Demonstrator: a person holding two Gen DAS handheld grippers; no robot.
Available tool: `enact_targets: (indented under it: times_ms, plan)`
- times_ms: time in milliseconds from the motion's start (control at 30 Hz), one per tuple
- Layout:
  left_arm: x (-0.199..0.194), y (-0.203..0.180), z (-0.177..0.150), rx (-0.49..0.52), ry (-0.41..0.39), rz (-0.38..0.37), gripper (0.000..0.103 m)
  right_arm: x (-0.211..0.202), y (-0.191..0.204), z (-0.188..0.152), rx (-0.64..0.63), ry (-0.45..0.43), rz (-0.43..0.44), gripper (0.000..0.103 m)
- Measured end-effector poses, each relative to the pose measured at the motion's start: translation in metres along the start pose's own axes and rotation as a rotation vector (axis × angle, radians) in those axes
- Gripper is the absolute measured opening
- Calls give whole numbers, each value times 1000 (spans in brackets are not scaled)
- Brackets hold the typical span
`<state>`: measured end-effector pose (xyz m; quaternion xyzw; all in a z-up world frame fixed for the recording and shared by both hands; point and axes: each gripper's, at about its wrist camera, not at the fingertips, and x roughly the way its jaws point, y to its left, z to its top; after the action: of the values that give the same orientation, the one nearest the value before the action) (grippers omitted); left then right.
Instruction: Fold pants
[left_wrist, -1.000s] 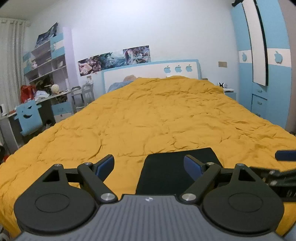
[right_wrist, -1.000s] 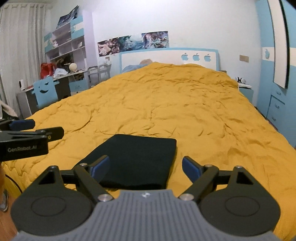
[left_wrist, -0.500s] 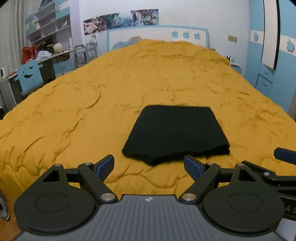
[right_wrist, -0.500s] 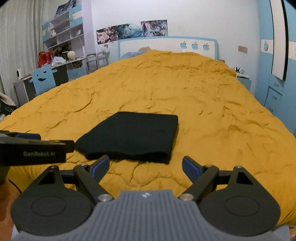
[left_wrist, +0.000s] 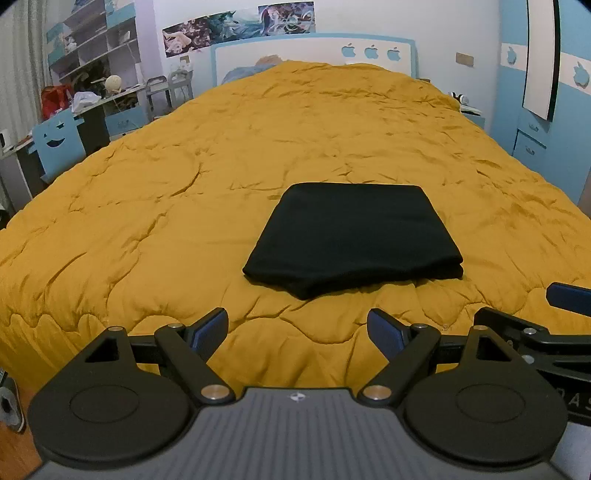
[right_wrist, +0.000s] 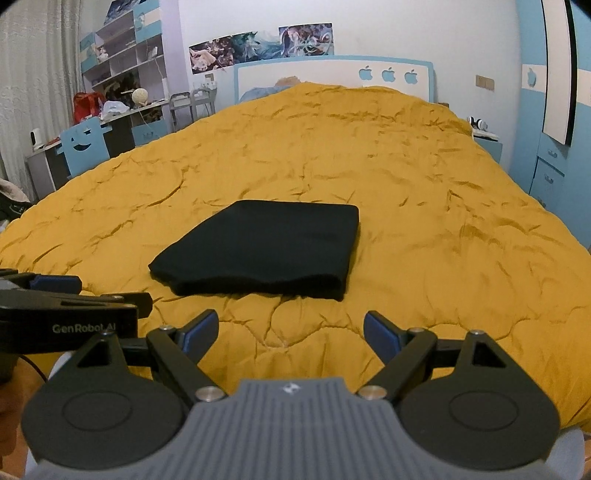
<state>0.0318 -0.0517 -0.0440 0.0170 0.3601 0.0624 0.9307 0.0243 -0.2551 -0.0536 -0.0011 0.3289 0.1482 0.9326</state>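
The black pants (left_wrist: 354, 236) lie folded into a flat rectangle on the orange quilt (left_wrist: 184, 177), near the foot of the bed; they also show in the right wrist view (right_wrist: 266, 247). My left gripper (left_wrist: 297, 328) is open and empty, held back from the pants above the bed's near edge. My right gripper (right_wrist: 291, 330) is open and empty, also short of the pants. The right gripper's body shows at the right edge of the left wrist view (left_wrist: 546, 332). The left gripper's body shows at the left of the right wrist view (right_wrist: 66, 314).
The orange quilt (right_wrist: 443, 221) covers a wide bed with a white and blue headboard (left_wrist: 314, 51). A desk with a blue chair (left_wrist: 59, 144) and shelves stand at the left. A blue wardrobe (left_wrist: 554, 110) stands at the right. Wooden floor (left_wrist: 18, 443) lies below the bed's near edge.
Both grippers have drawn back and up from the pants toward the foot of the bed. The folded pants now lie in full view, well beyond the fingertips. Both stay open.
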Motion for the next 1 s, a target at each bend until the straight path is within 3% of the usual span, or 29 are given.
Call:
enact_targets:
  times_ms: [1000]
  plan:
    - [0, 0, 1, -3, 4, -1, 99, 1, 2, 0, -6, -3, 6, 82]
